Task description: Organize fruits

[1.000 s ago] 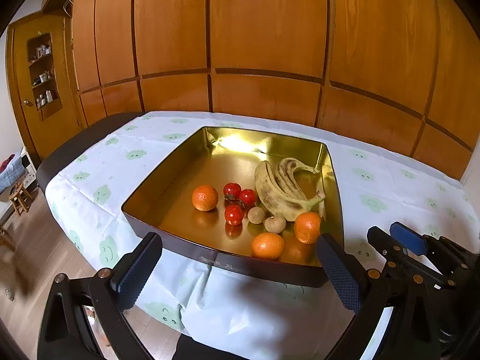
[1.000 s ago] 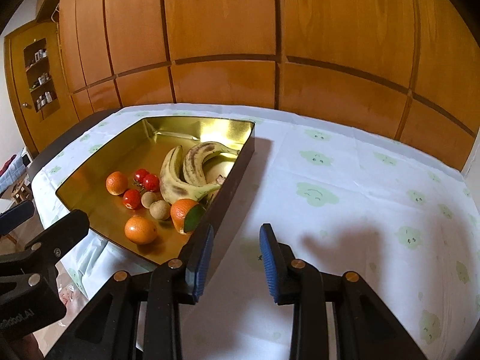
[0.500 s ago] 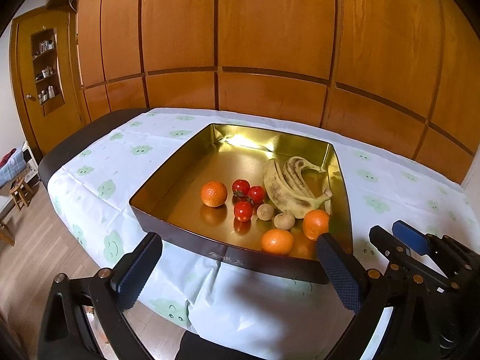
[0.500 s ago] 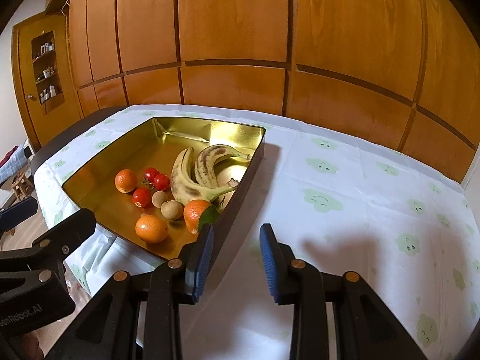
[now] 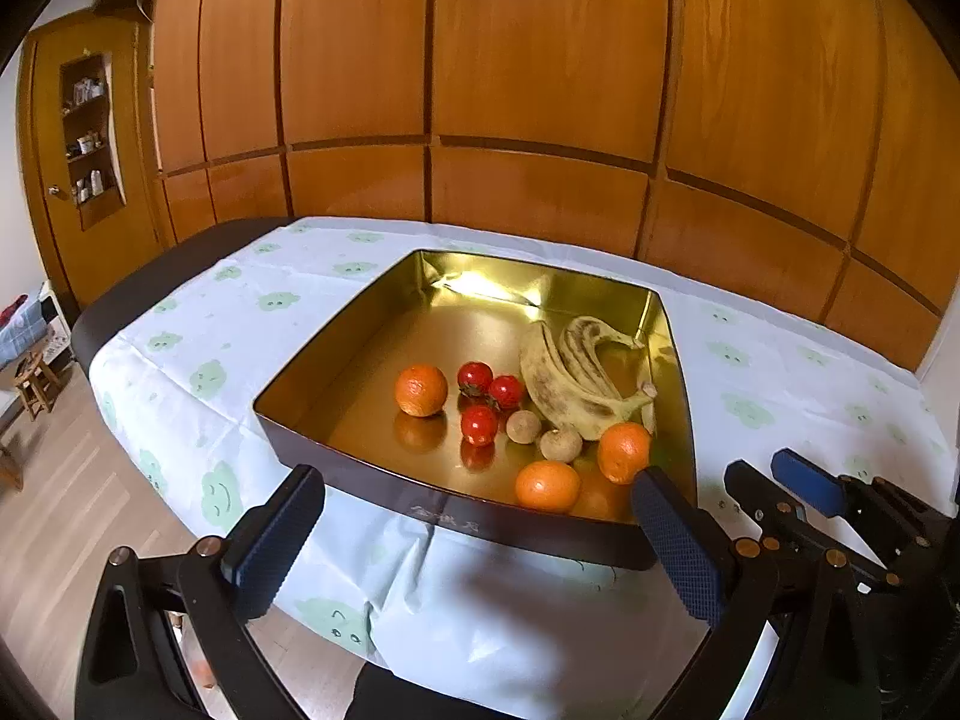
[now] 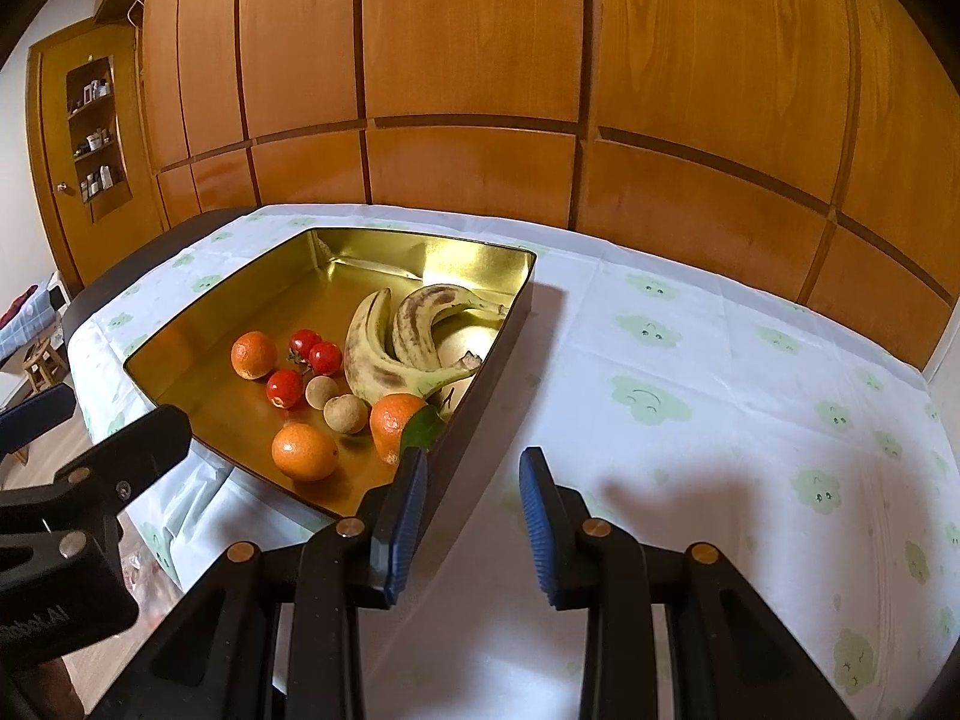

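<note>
The fruit sits in the gold tray (image 5: 312, 384) on the desk (image 6: 690, 360): bananas (image 5: 558, 384) by its right wall, tomatoes (image 5: 489, 399) mid-tray, oranges (image 5: 547, 485) toward its near rim, while the left gripper (image 5: 480, 546) is spread wide and empty before the tray and the right gripper (image 6: 474, 516), beside its right corner, is narrowly parted and empty.

The left gripper (image 5: 474, 540), a black frame with dark textured pads, is held tilted downward, its jaws spread wide and nothing gripped between them. The right gripper (image 6: 474, 519), black with blue ribbed pads, is likewise angled downward beside it; its jaws are set narrowly apart, a gap visible, nothing held.
</note>
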Demonstrator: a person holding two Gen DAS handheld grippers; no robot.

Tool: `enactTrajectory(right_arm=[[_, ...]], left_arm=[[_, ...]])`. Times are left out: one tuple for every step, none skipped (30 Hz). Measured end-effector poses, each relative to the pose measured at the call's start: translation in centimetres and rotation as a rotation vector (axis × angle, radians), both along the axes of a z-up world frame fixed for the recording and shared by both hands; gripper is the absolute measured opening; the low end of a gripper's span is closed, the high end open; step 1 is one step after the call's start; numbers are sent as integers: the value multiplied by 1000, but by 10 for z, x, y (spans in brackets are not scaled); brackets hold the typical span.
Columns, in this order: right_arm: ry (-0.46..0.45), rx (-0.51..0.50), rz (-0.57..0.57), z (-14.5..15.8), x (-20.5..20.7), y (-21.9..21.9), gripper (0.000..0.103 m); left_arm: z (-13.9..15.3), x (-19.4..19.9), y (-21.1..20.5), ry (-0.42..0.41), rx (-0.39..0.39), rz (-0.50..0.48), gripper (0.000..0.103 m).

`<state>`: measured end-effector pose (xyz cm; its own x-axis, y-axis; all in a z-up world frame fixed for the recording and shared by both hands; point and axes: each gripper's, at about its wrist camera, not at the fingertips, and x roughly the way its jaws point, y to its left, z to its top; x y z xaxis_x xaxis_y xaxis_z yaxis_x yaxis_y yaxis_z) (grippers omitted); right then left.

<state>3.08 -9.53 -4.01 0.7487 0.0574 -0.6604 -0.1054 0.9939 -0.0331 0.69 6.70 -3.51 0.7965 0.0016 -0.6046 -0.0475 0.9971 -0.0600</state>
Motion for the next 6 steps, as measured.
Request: enactTrajectory(right_arm=[[0, 1, -1, 0, 0, -1, 32], [1, 1, -2, -1, 0, -1, 32], [3, 2, -2, -1, 0, -1, 32], [4, 4, -2, -2, 1, -2, 32], [3, 6, -3, -2, 1, -3, 32], [3, 6, -3, -2, 0, -3, 32]], left_arm=[[1, -1, 0, -13, 0, 6, 103], [1, -1, 1, -14, 1, 10, 103], [1, -1, 2, -11, -4, 6, 103], [2, 0, 2, -10, -7, 6, 103], [2, -1, 2, -12, -7, 7, 102], [2, 0, 2, -12, -6, 6, 102]])
